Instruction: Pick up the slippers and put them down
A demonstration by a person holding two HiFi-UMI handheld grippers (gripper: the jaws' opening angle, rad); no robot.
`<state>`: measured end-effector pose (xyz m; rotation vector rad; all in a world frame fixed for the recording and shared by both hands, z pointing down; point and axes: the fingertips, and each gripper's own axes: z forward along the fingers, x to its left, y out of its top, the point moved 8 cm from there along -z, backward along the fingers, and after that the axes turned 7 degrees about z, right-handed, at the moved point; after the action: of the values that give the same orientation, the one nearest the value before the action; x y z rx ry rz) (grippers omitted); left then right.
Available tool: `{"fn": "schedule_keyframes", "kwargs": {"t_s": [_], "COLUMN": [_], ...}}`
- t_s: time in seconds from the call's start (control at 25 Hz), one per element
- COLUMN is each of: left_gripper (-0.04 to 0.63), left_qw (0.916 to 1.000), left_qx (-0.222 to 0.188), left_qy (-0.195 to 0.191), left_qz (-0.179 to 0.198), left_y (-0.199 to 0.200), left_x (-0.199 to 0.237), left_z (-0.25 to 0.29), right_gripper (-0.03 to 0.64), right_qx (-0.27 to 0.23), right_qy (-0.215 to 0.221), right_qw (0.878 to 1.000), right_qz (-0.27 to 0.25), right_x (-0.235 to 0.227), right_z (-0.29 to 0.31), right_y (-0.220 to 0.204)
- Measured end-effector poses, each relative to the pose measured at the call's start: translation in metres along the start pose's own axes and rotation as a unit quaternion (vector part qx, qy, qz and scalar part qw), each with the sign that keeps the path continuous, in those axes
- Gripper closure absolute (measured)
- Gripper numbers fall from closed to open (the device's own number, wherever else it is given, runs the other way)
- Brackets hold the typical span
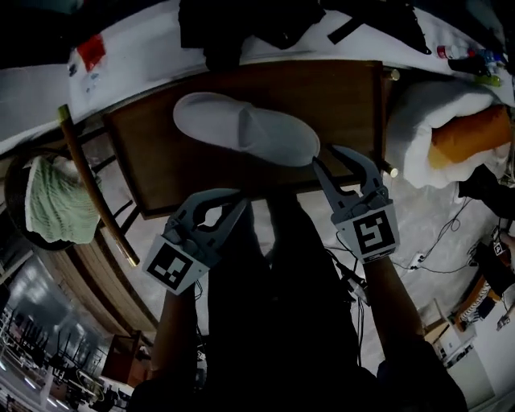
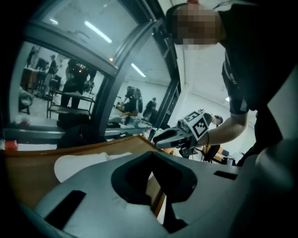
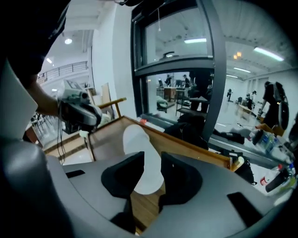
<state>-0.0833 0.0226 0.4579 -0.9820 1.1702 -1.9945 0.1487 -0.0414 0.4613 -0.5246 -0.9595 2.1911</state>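
Observation:
A white slipper [image 1: 245, 129] lies flat across the brown wooden table [image 1: 346, 96]. My right gripper [image 1: 334, 157] hangs just off the slipper's right end, near the table's front edge. Its jaws are open and the pads press on nothing. In the right gripper view the slipper [image 3: 139, 148] shows through the gap of that gripper [image 3: 152, 155]. My left gripper [image 1: 233, 197] hovers at the front edge below the slipper, apart from it. It is shut and holds nothing. The left gripper view shows its closed jaws [image 2: 152, 154], the slipper [image 2: 79, 165] beyond and the right gripper [image 2: 179, 135].
A chair with a green cloth [image 1: 56, 201] and a leaning wooden pole [image 1: 92, 185] stand left of the table. A white cushion with an orange roll [image 1: 451, 137] sits at the right. Cables [image 1: 434, 261] run over the floor. Dark clothes [image 1: 241, 24] lie behind the table.

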Motion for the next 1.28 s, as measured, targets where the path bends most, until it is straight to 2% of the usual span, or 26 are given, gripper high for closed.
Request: {"fn": "schedule_keyframes", "kwargs": {"t_s": [0.08,0.12,0.2,0.32,0.52,0.68,0.76,0.88,1.12,1.28], "left_gripper": [0.594,0.594,0.594,0.594,0.594,0.594,0.594,0.594,0.594,0.594], "left_qw": [0.9989,0.9982,0.9966,0.9931,0.983,0.9725,0.9683,0.961,0.9548,0.952], "left_qx": [-0.026,-0.044,-0.076,-0.103,-0.136,-0.153,-0.152,-0.144,-0.189,-0.178], "left_qy": [0.022,0.028,0.032,0.027,0.026,0.03,0.019,0.034,0.059,0.062], "left_qz": [-0.031,-0.027,0.0,0.048,0.12,0.173,0.198,0.233,0.221,0.241], "left_y": [0.023,0.04,0.081,0.143,0.23,0.273,0.287,0.293,0.285,0.28], "left_x": [-0.004,-0.004,0.0,-0.013,-0.062,-0.081,-0.091,-0.1,-0.097,-0.093], "left_z": [-0.016,-0.022,-0.031,-0.052,-0.093,-0.117,-0.123,-0.13,-0.137,-0.134], "right_gripper": [0.506,0.516,0.547,0.568,0.577,0.578,0.578,0.578,0.58,0.58], "right_qx": [-0.033,-0.056,-0.112,-0.181,-0.246,-0.299,-0.32,-0.329,-0.293,-0.302], "right_qy": [0.022,0.03,0.046,0.076,0.123,0.154,0.165,0.169,0.186,0.186], "right_qw": [0.999,0.998,0.993,0.981,0.961,0.94,0.931,0.927,0.936,0.932], "right_qz": [0.012,0.01,0.008,0.006,-0.015,-0.049,-0.06,-0.068,-0.063,-0.073], "right_x": [0.011,0.014,0.014,0.028,0.073,0.095,0.099,0.104,0.108,0.103], "right_z": [-0.027,-0.039,-0.062,-0.102,-0.164,-0.189,-0.196,-0.2,-0.194,-0.191], "right_y": [0.027,0.045,0.088,0.144,0.207,0.245,0.256,0.26,0.244,0.243]}}
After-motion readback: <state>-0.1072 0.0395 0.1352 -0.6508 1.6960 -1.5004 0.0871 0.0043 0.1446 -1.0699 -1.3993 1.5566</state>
